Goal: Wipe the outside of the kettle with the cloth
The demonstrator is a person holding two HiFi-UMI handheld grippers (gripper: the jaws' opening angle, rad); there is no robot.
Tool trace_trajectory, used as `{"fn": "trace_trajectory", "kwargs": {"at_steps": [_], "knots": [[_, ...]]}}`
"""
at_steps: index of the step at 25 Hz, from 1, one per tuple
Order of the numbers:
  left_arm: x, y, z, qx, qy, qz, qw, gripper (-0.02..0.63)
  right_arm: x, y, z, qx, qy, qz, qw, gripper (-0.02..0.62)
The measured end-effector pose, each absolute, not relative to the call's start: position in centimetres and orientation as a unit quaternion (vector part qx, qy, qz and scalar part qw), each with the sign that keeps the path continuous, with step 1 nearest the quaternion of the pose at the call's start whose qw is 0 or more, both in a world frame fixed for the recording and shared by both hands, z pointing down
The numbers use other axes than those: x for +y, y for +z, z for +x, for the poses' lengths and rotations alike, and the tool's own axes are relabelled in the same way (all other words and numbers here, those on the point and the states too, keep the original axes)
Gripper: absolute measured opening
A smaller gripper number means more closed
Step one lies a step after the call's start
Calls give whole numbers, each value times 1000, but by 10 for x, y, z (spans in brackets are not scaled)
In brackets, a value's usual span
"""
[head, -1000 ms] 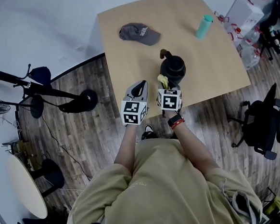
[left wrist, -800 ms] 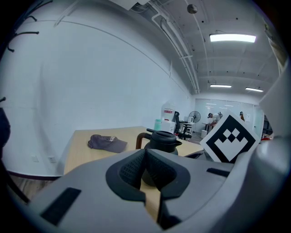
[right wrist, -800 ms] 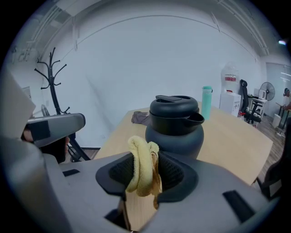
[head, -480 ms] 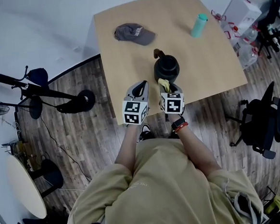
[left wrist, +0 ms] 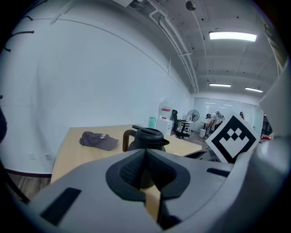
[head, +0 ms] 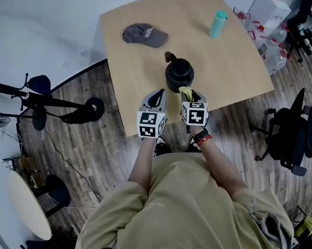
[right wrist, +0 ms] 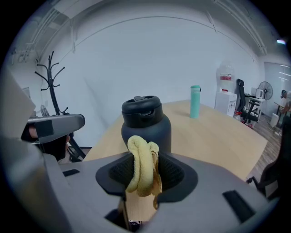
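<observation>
A black kettle (head: 178, 74) with a brown handle stands on the wooden table (head: 237, 66), near its front edge. My right gripper (head: 191, 95) is shut on a yellow cloth (head: 185, 92), just short of the kettle's near right side. In the right gripper view the folded cloth (right wrist: 142, 169) hangs between the jaws, with the kettle (right wrist: 146, 122) right behind it. My left gripper (head: 154, 99) is shut on nothing, to the kettle's near left. In the left gripper view the kettle (left wrist: 146, 139) shows beyond the shut left gripper (left wrist: 145, 158).
A grey cap (head: 144, 35) lies at the table's far left and a teal bottle (head: 217, 24) stands at the far right. An office chair (head: 290, 137) is at the right on the wood floor. Stands and a fan (head: 46, 100) are at the left.
My right gripper with the cloth has shifted from the kettle's near left side towards its near right side. The left gripper has kept its place beside it.
</observation>
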State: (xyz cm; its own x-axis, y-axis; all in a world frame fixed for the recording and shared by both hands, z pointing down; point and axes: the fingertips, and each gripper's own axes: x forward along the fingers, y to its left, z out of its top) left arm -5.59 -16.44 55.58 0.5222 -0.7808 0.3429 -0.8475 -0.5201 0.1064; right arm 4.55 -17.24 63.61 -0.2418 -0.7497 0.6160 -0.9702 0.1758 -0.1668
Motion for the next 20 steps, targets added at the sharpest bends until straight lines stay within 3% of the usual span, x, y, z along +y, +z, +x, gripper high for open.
{"fn": "trace_trajectory", "kwargs": {"at_steps": [20], "knots": [[-176, 565, -21, -487, 138, 851, 136, 25, -206, 645, 112, -723, 284, 604, 178, 156]]}}
